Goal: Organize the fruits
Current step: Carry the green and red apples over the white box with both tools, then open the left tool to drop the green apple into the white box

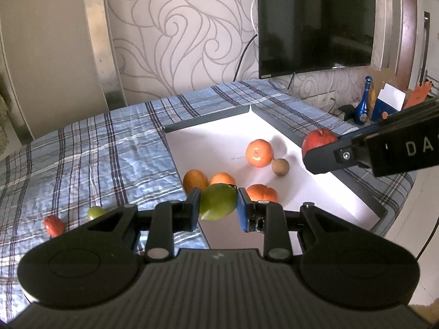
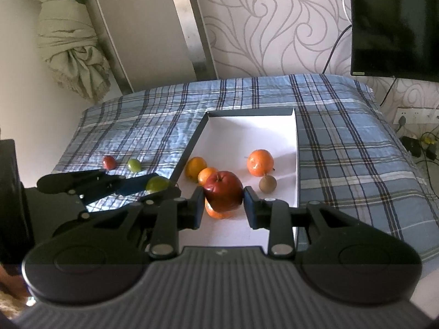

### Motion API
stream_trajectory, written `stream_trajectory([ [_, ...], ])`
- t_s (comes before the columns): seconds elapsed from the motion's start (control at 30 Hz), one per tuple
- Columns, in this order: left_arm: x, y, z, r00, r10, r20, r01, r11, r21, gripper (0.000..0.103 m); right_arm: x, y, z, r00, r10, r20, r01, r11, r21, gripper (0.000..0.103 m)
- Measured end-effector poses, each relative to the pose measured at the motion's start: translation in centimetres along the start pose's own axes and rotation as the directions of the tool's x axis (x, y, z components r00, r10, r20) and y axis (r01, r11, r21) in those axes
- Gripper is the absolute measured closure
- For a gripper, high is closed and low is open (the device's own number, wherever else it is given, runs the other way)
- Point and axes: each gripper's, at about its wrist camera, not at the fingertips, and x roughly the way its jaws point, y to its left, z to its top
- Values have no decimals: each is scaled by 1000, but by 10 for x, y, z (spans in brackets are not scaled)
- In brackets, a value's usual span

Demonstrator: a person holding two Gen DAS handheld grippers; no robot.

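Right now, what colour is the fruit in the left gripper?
Green, clearest in the left wrist view: oval fruit.

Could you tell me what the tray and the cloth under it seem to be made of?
Tray: probably cardboard or thin board, matte white inside with dark, thin, straight-folded walls. Plaid cloth: woven fabric, likely cotton, matte, puckered in fine wrinkles across its blue checks.

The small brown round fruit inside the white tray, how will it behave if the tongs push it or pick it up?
The brown fruit looks almost spherical, so a push would probably send it rolling across the white tray, whose floor looks smooth. It sits close beside an orange, which might stop it on that side. Being small, it likely weighs little but could slip out of wide pads.
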Motion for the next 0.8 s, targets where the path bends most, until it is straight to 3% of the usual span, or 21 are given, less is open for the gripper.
stream_trajectory([
  [0.43, 11, -3, -1, 1000, -16, -9, 16, 1000, -10, 71, 0, -2, -3, 1000, -21, -16, 21, 1000, -12, 69],
  [0.8, 33, 9, 16, 1000, -28, -13, 28, 999, 17, 71, -2, -3, -1, 999, -49, 0, 49, 998, 31, 69],
])
